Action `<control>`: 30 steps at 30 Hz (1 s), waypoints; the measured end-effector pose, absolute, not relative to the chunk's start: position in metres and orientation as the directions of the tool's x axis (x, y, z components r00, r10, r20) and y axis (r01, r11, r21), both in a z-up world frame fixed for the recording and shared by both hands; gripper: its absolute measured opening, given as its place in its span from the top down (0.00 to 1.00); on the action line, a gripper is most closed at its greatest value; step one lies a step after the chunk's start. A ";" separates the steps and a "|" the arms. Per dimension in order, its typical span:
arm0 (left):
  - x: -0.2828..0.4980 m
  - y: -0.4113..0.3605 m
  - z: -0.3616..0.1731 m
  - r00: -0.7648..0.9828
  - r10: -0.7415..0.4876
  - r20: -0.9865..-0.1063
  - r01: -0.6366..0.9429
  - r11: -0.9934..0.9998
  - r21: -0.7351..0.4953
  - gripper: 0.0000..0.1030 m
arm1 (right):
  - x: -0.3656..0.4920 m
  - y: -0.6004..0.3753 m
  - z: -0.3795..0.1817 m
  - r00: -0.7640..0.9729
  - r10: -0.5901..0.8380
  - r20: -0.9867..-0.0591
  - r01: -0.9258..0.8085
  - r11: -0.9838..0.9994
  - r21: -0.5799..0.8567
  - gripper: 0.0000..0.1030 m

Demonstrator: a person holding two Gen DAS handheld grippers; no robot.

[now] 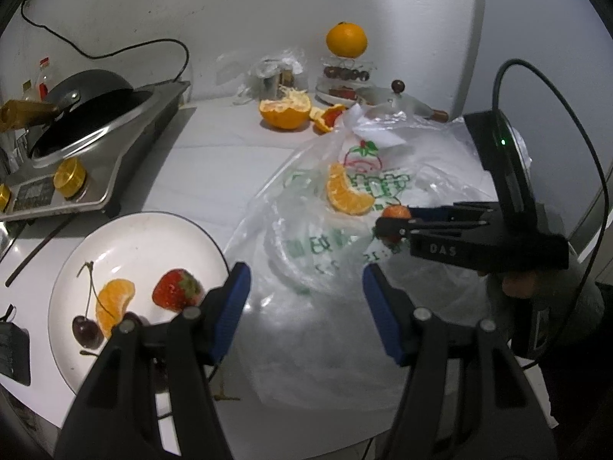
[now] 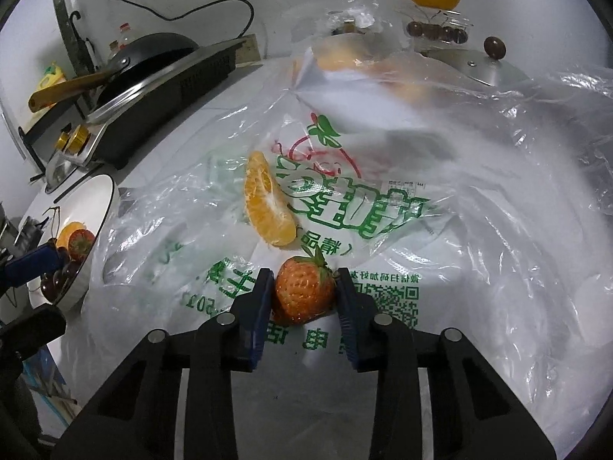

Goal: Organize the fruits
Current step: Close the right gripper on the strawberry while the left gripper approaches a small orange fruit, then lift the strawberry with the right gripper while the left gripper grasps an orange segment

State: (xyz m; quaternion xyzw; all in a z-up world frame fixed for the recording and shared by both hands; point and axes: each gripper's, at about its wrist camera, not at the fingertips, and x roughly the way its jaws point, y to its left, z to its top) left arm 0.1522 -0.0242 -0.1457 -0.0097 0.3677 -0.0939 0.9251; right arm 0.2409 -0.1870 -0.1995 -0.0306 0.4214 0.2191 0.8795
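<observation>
Strawberry (image 1: 396, 212) sat clamped in right gripper (image 1: 390, 226), on bag (image 1: 306, 230), beside plate (image 1: 153, 230). Left gripper (image 1: 306, 287) spread wide, empty.
Right wrist: strawberry (image 2: 304, 295) pinched between fingers (image 2: 260, 306), near orange wedge (image 2: 268, 207), right of plate (image 2: 103, 211).

Red strawberry (image 2: 304, 289), orange segment (image 2: 268, 201), green-printed clear bag (image 2: 383, 211), white plate (image 2: 103, 207), blue-padded gripper (image 2: 304, 301).
</observation>
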 end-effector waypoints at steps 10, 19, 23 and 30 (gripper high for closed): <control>0.155 -0.049 -0.137 0.716 -0.182 -0.675 0.198 0.979 -0.054 0.39 | 0.216 -0.211 -0.172 0.595 0.417 -0.688 -0.448 0.882 0.147 0.67; 0.172 -0.079 -0.133 0.705 -0.194 -0.682 0.239 0.970 -0.029 0.39 | 0.207 -0.245 -0.157 0.637 0.433 -0.637 -0.443 0.883 0.157 0.67; 0.184 -0.090 -0.134 0.699 -0.197 -0.687 0.244 0.969 -0.030 0.39 | 0.208 -0.258 -0.155 0.644 0.445 -0.622 -0.447 0.879 0.166 0.67; 0.209 -0.104 -0.137 0.693 -0.185 -0.697 0.236 0.971 -0.023 0.39 | 0.214 -0.270 -0.154 0.644 0.466 -0.606 -0.468 0.867 0.169 0.67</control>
